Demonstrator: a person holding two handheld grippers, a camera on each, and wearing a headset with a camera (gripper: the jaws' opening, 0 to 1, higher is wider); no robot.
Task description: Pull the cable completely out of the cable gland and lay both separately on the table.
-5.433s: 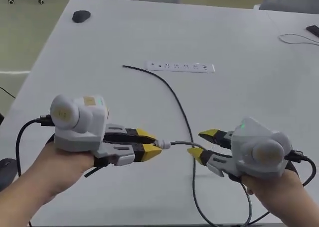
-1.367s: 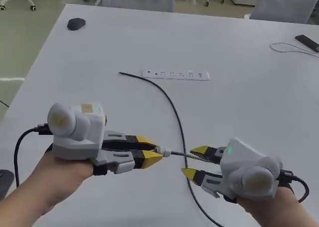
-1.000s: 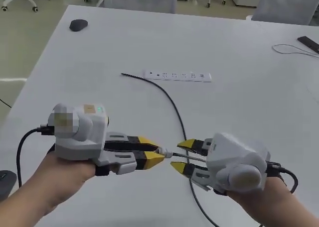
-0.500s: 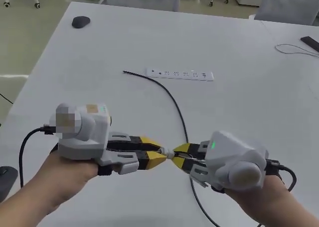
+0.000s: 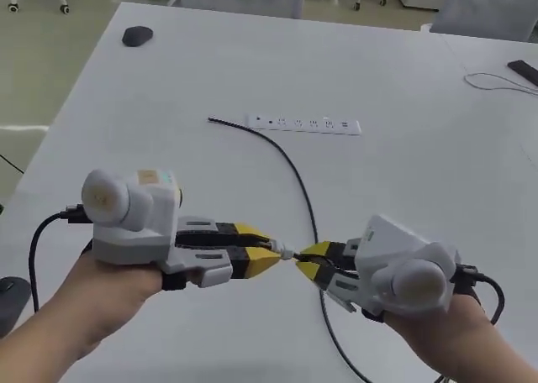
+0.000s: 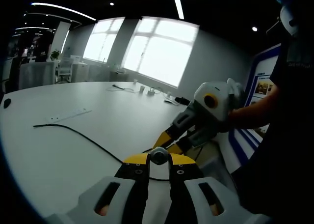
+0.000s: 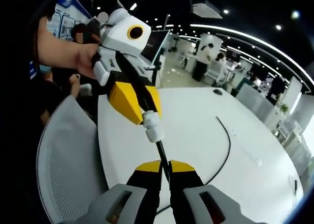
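A small white cable gland [image 5: 287, 253] hangs above the table with my left gripper [image 5: 271, 254] shut on it. A black cable [image 5: 290, 169] comes out of the gland. It curves across the table toward the power strip and also trails to the near edge. My right gripper [image 5: 306, 261] is shut on the cable right beside the gland, tip to tip with the left one. In the right gripper view my jaws [image 7: 165, 168] pinch the cable just below the gland [image 7: 153, 126]. In the left gripper view the gland [image 6: 159, 156] sits between my shut jaws, with the right gripper [image 6: 166, 143] close behind.
A white power strip [image 5: 303, 124] lies mid-table and a dark mouse [image 5: 137, 35] at the far left corner. A thin pale cable [image 5: 496, 81] and a black device [image 5: 525, 70] are at the far right. A mesh chair [image 7: 64, 175] stands by the near edge.
My right gripper, open a second ago, moved left up to the gland and shut on the cable. The left gripper kept its hold on the gland.
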